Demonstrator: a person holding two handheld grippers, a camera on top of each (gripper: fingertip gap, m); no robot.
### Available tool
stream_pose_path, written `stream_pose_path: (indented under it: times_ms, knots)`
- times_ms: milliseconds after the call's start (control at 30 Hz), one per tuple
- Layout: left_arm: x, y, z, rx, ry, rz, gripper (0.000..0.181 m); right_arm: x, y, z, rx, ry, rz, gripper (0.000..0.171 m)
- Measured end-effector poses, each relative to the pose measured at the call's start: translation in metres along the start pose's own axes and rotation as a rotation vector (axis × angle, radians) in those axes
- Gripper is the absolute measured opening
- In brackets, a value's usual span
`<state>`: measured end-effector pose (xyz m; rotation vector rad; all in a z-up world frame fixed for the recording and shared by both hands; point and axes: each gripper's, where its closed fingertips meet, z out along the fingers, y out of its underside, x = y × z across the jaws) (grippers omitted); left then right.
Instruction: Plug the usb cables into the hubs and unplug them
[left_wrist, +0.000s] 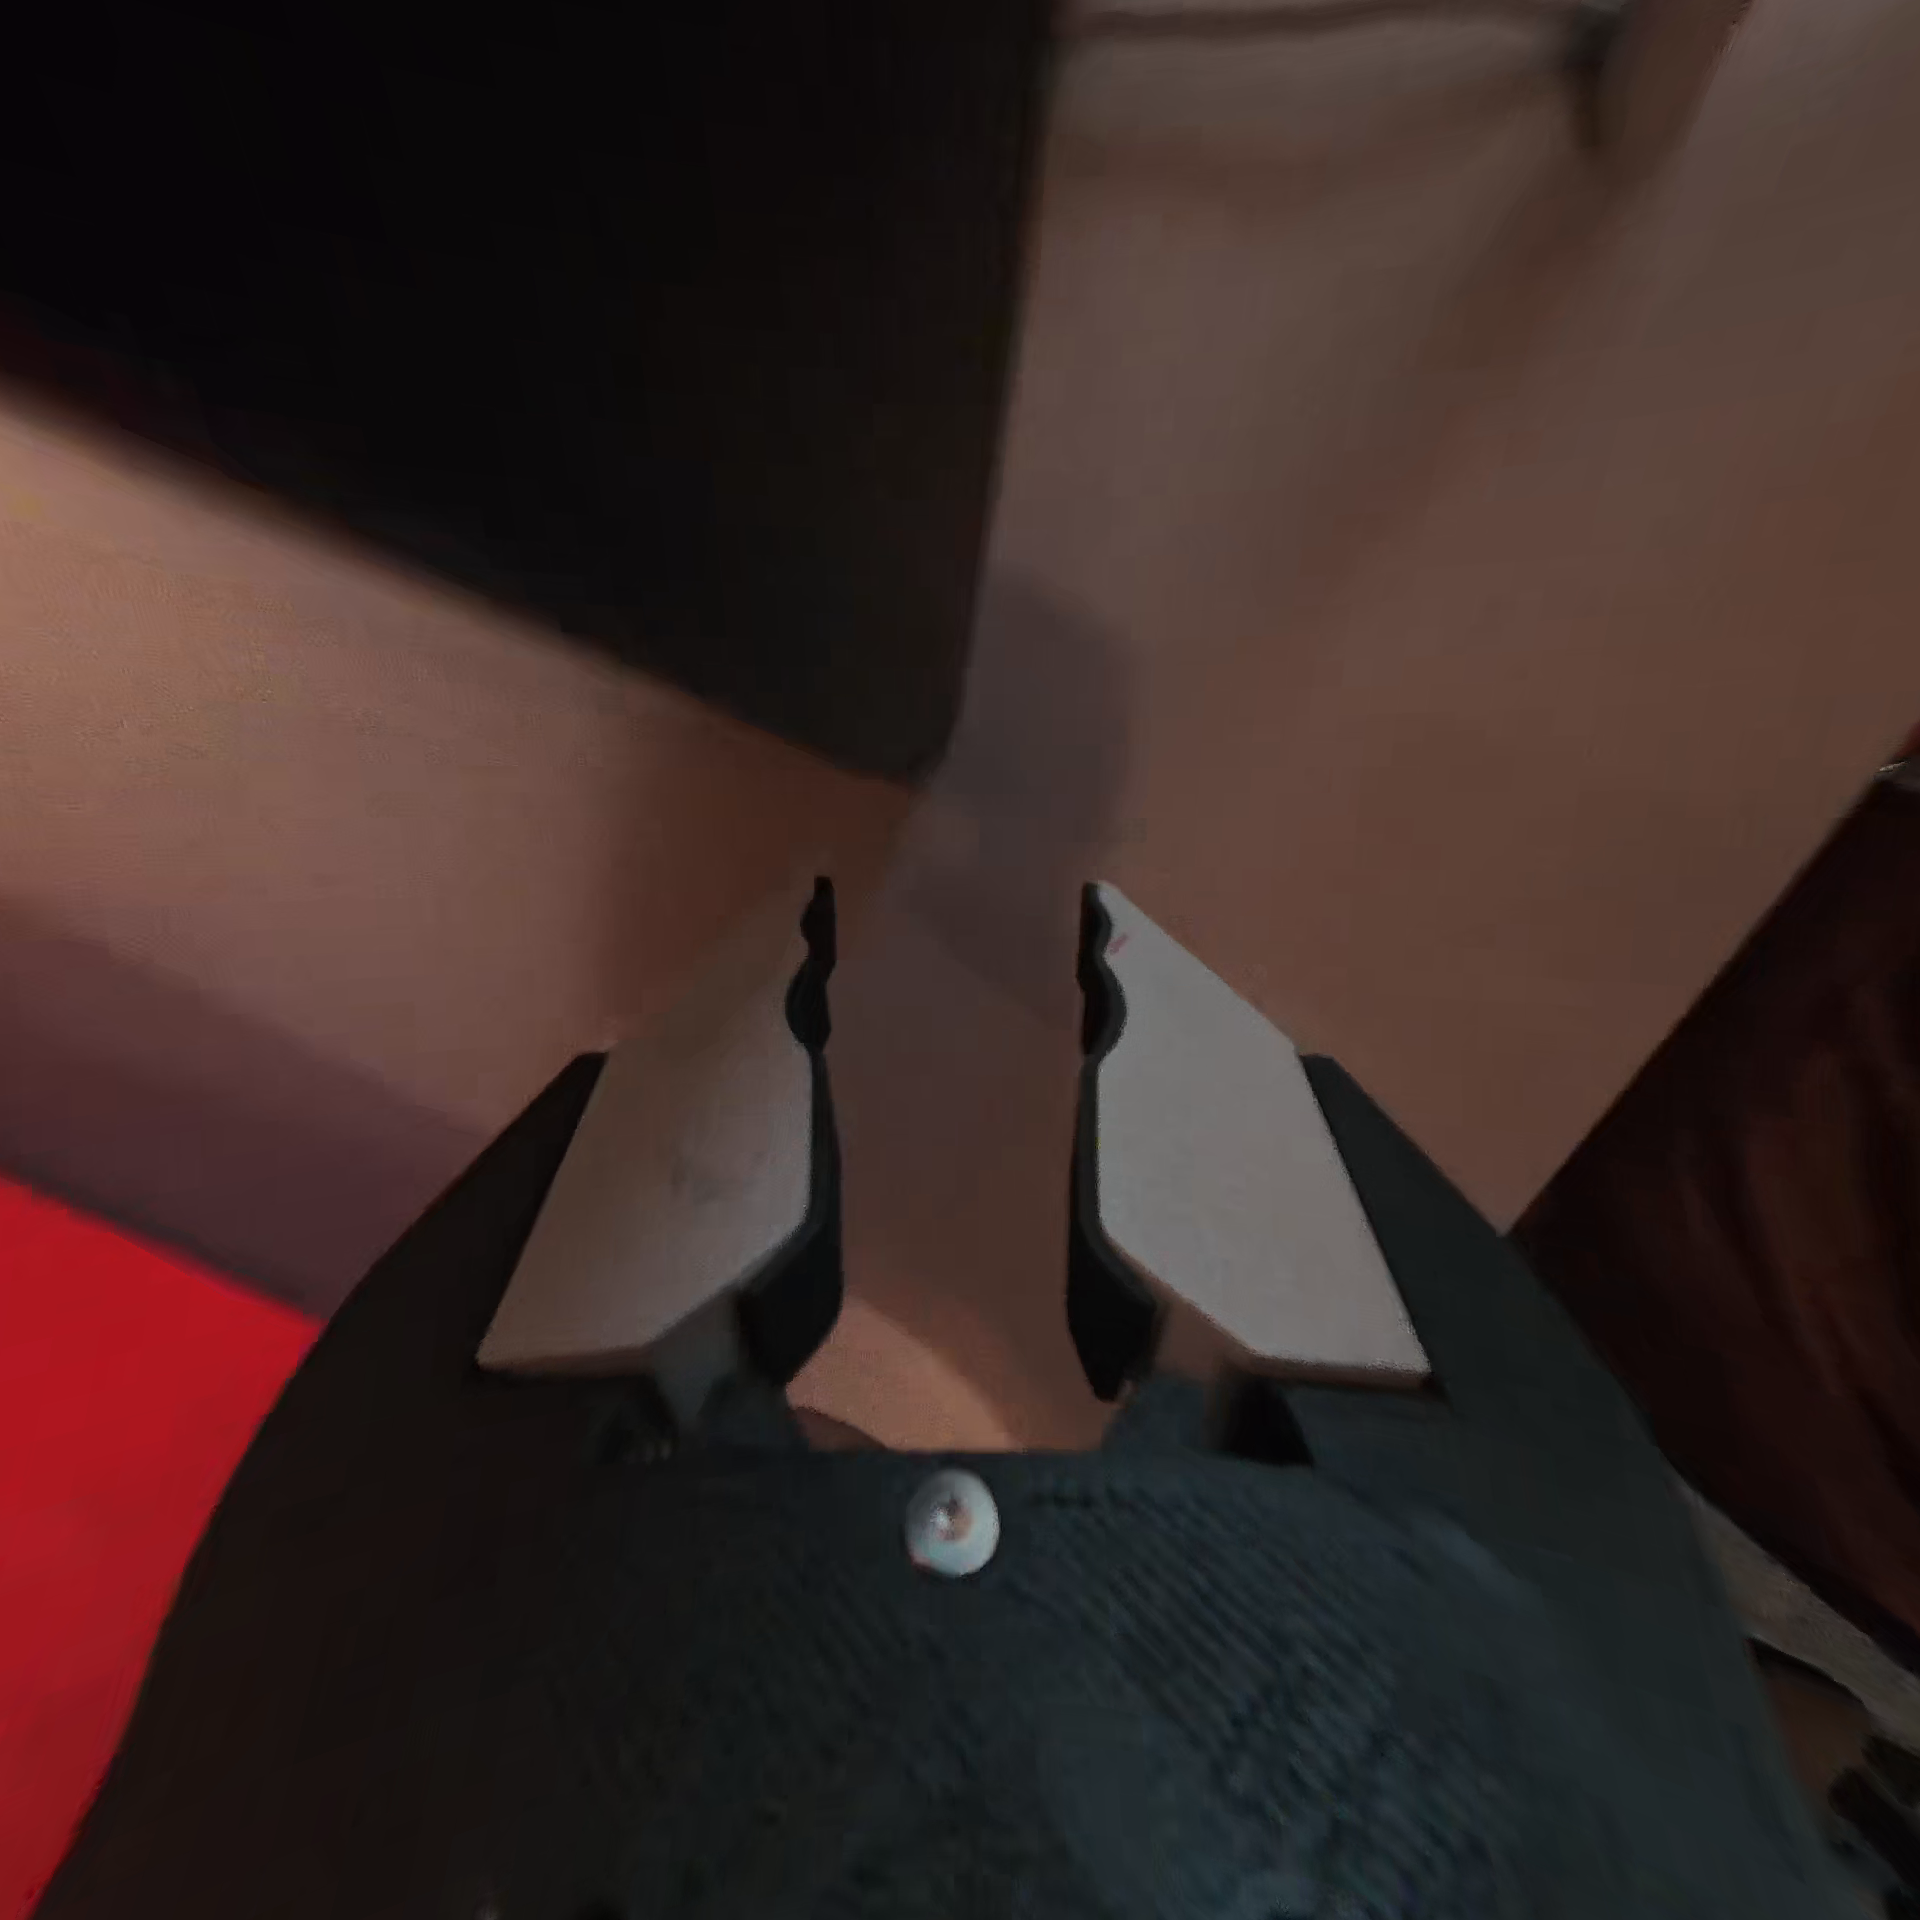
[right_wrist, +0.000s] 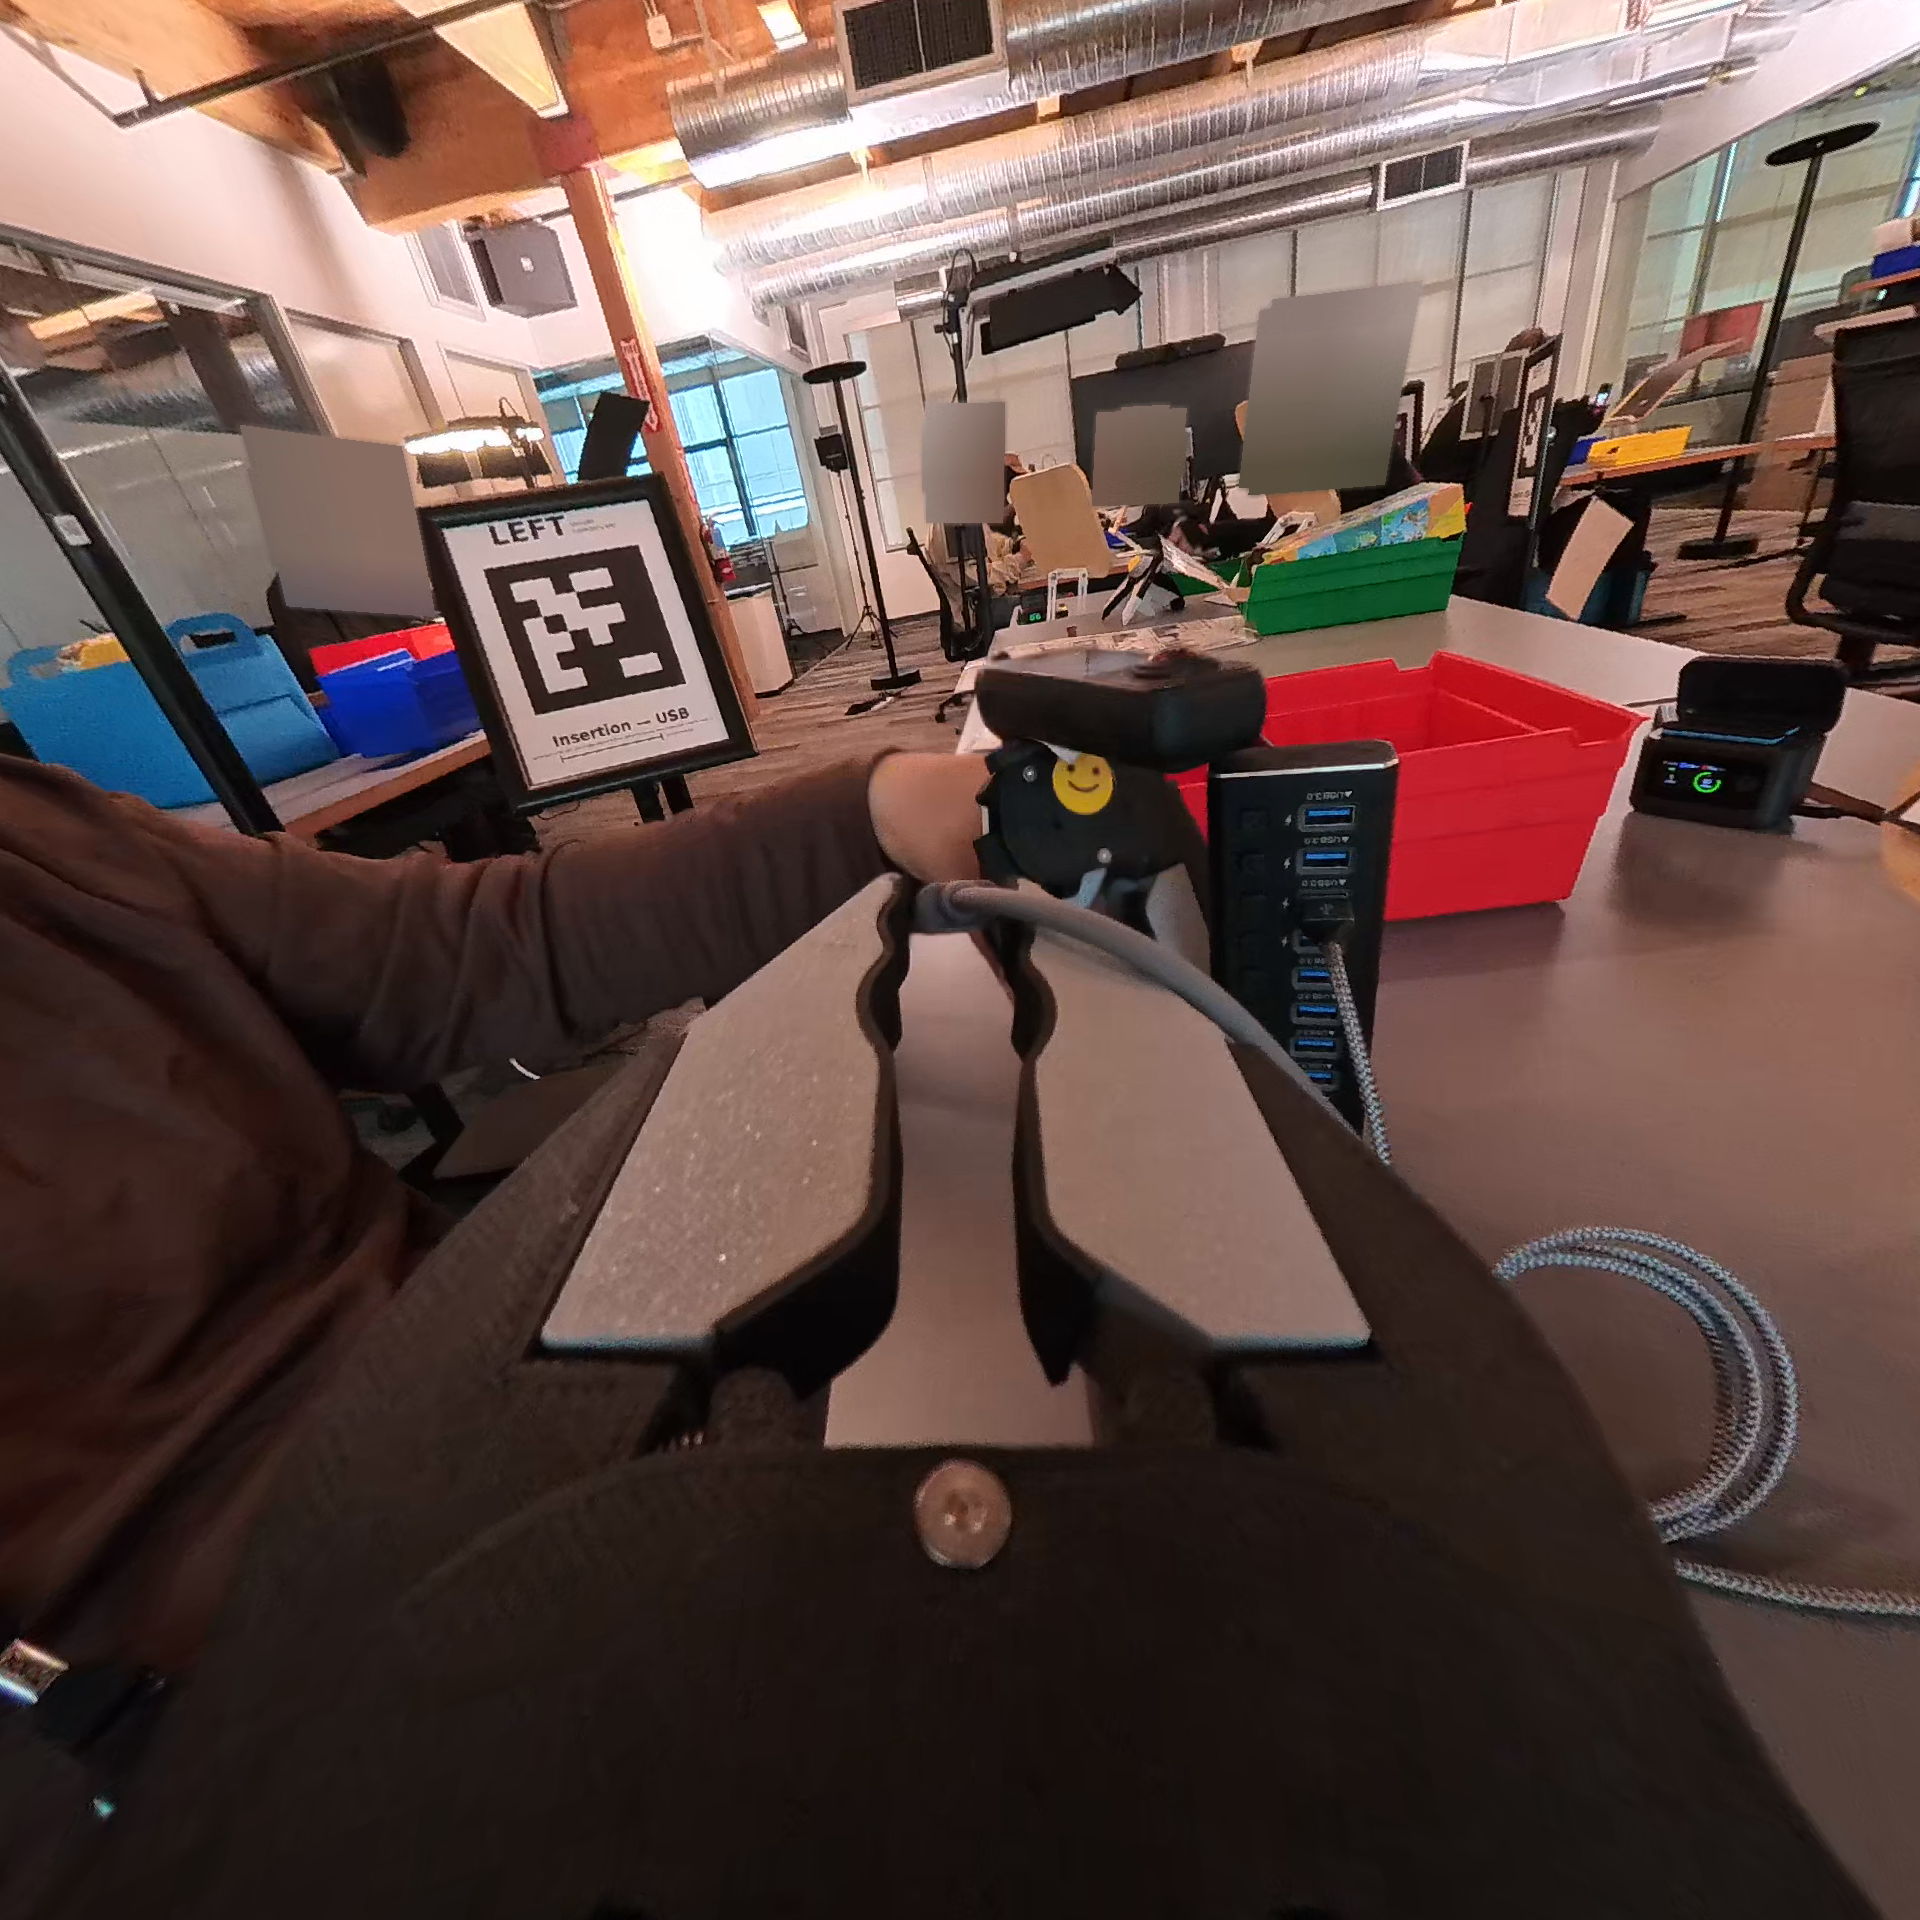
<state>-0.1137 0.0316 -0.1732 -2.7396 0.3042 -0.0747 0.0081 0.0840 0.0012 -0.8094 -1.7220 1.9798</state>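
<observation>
Bearing print: framed sign (right_wrist: 587, 634), black hub (right_wrist: 1304, 914) port labels.

A: The left wrist view is smeared all over. Beyond the left gripper (left_wrist: 951, 904) fingertips a black block (left_wrist: 499, 343) is only a dark mass cut off at the top edge, and a red patch (left_wrist: 114, 1455) left of the fingers can't be identified.

B: In the right wrist view, the grey cable (right_wrist: 1122, 961) crosses the right gripper (right_wrist: 961, 920) tips; whether they pinch its plug is unclear. Right of the fingers, the hub (right_wrist: 1304, 914) has its base hidden, and the braided cable (right_wrist: 1704, 1382) runs off the edge.
</observation>
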Motion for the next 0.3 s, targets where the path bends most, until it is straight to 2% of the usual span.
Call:
stream_pose_path:
  times_ms: [133, 300]
  knots:
    - [-0.02, 0.002, -0.019, -0.079, -0.09, 0.025, 0.055, -0.003, 0.002, -0.004, 0.027, -0.074, 0.029, 0.015]
    - [-0.025, -0.02, -0.014, -0.047, -0.037, 0.116, 0.066, -0.031, -0.022, -0.031, 0.252, -0.452, 0.224, 0.015]
